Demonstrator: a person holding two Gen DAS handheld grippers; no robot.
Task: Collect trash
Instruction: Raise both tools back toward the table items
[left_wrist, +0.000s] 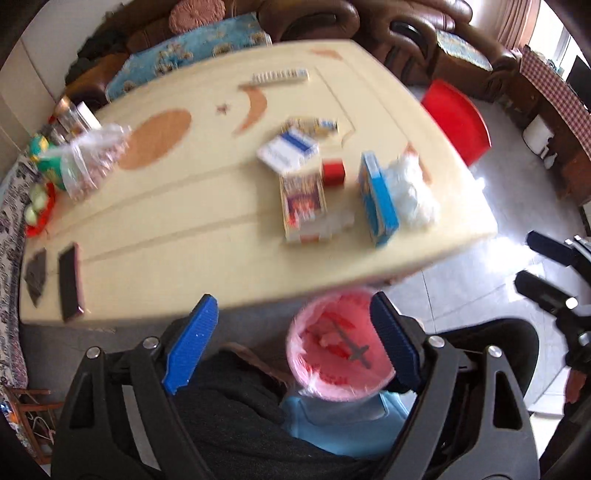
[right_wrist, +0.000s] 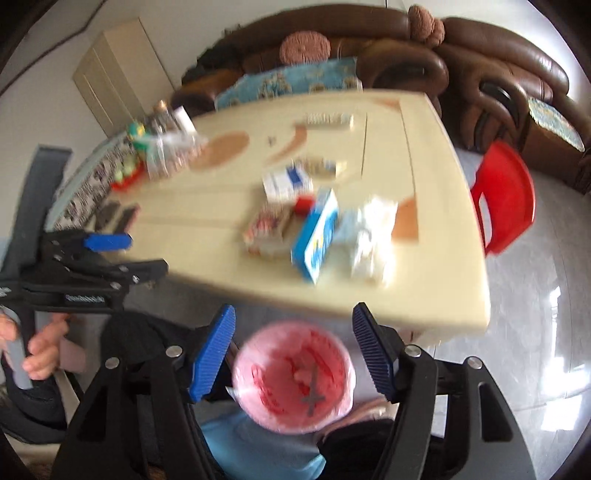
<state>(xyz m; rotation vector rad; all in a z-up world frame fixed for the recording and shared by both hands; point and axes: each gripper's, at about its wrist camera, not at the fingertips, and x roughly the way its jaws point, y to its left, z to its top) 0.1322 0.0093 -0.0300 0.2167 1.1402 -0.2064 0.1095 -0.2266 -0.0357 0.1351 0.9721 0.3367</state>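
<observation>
Both hand-held grippers (left_wrist: 293, 343) (right_wrist: 293, 350) gape wide, holding nothing.

I cannot read the motion-blurred box labels (left_wrist: 303, 201); the counter (left_wrist: 155, 229) hides part of the bin's rim (left_wrist: 334, 295).

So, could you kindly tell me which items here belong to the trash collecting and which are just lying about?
Job:
pink-lined bin
white crumpled plastic
blue box
white-and-blue packet
open left gripper
open right gripper

Lying about:
phone
red chair
sofa
</observation>
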